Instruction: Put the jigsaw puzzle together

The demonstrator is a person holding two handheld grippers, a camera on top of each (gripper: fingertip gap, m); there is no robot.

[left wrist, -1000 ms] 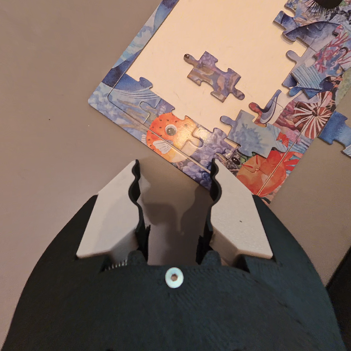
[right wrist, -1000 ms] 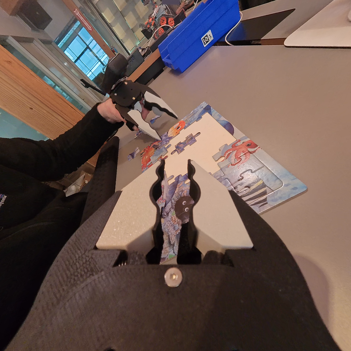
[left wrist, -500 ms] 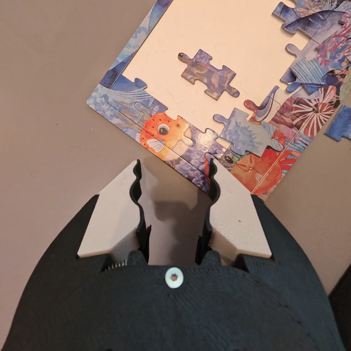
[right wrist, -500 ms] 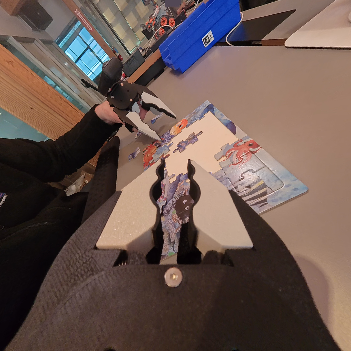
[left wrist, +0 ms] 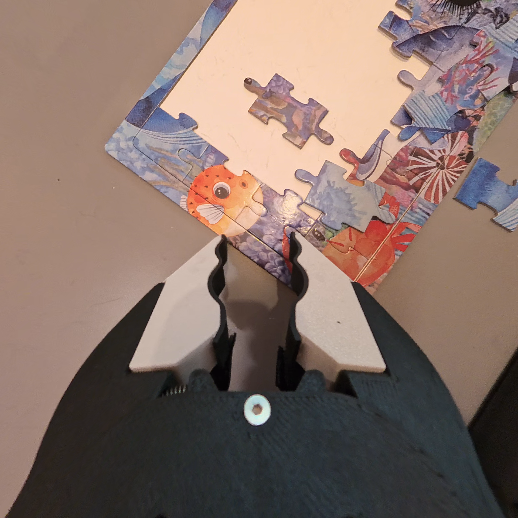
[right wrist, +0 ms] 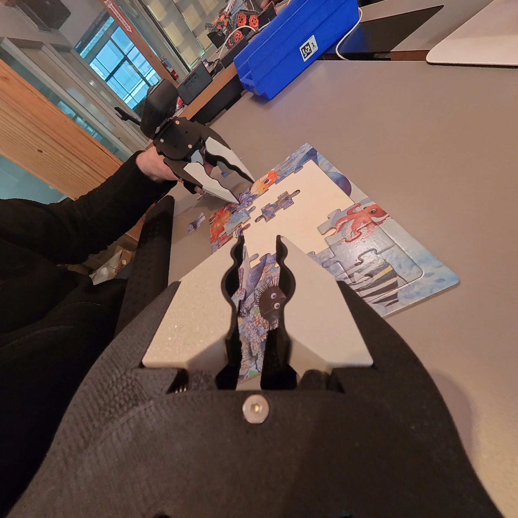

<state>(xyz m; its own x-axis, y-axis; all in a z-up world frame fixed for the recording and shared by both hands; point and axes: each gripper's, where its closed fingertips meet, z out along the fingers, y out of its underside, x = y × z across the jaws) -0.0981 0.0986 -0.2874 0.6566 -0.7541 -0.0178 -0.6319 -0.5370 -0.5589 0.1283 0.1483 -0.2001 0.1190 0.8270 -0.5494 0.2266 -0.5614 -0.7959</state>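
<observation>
While the left wrist view is showing the left gripper (left wrist: 256, 238) with its grey fingers (left wrist: 316, 283) now closer together than a second ago, though a clear gap is remaining and nothing is sitting between them, the tips are now overlapping the near edge of the flat cardboard jigsaw puzzle board with a blue sea-themed border (left wrist: 157, 106), where before they were hanging short of it. The board is lying on the grey-brown tabletop (left wrist: 70, 140), its cream middle mostly bare. A loose purple-blue puzzle piece (left wrist: 288, 110) is resting alone on that bare area. An orange pufferfish section (left wrist: 224, 196) is sitting fitted along the near border, and a pale blue piece (left wrist: 343, 199) is lying askew to its right beside an orange-red crab picture (left wrist: 361, 249). Another blue loose piece (left wrist: 487, 190) is lying off the board at the right.

In the right wrist view, the right gripper (right wrist: 259, 238) is looking much as before, its fingers clenched on a puzzle piece with a black sea urchin (right wrist: 266, 302), held on edge above the board's near end. Farther left, a hand (right wrist: 157, 168) is holding the left gripper (right wrist: 246, 190) lower over the far-left corner. A blue plastic bin (right wrist: 294, 47) is standing at the table's far side.
</observation>
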